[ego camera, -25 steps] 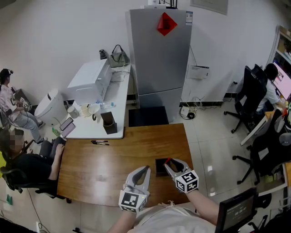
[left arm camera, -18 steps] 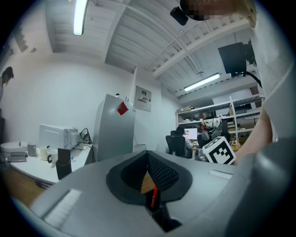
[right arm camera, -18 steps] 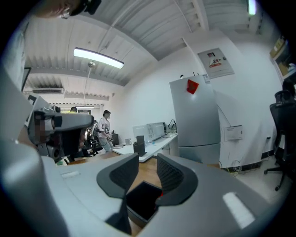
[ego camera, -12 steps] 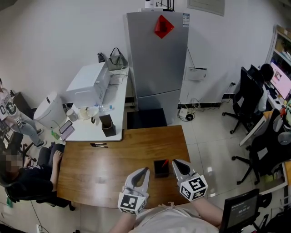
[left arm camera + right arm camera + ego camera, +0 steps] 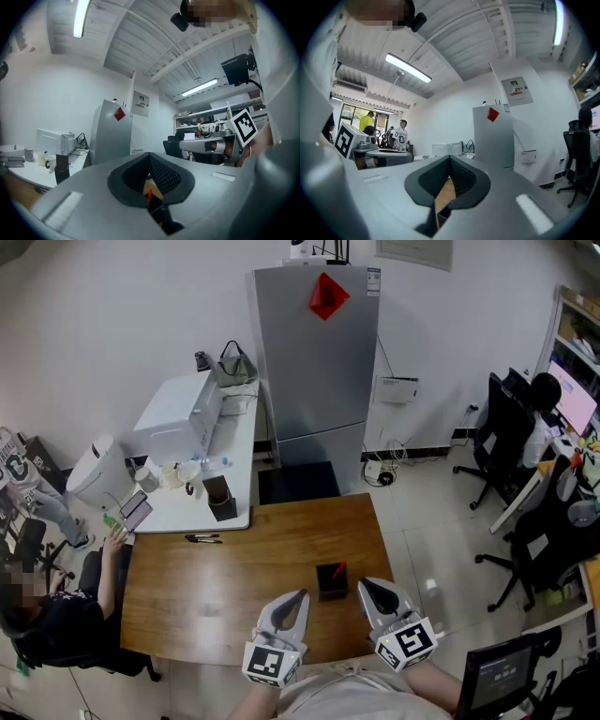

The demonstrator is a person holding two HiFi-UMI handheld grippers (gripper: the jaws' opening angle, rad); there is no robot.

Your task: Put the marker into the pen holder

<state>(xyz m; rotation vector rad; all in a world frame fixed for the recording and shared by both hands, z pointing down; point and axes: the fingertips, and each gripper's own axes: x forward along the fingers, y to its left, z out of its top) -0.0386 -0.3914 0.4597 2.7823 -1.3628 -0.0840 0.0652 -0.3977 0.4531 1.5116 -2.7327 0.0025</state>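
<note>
Head view: the red-tipped marker (image 5: 338,569) stands in the black pen holder (image 5: 330,583) on the wooden desk (image 5: 216,577), so the job looks done. The left gripper (image 5: 301,595) sits just left of the holder and the right gripper (image 5: 367,584) just right, neither touching it. Best finish: draw both straight back, no brushing the holder.

Left gripper view: jaws together, nothing held; holder and red tip peek through below.

Right gripper view: jaws pressed together, empty; a sliver of desk shows, marker unseen. Its barrel is hidden everywhere.
</note>
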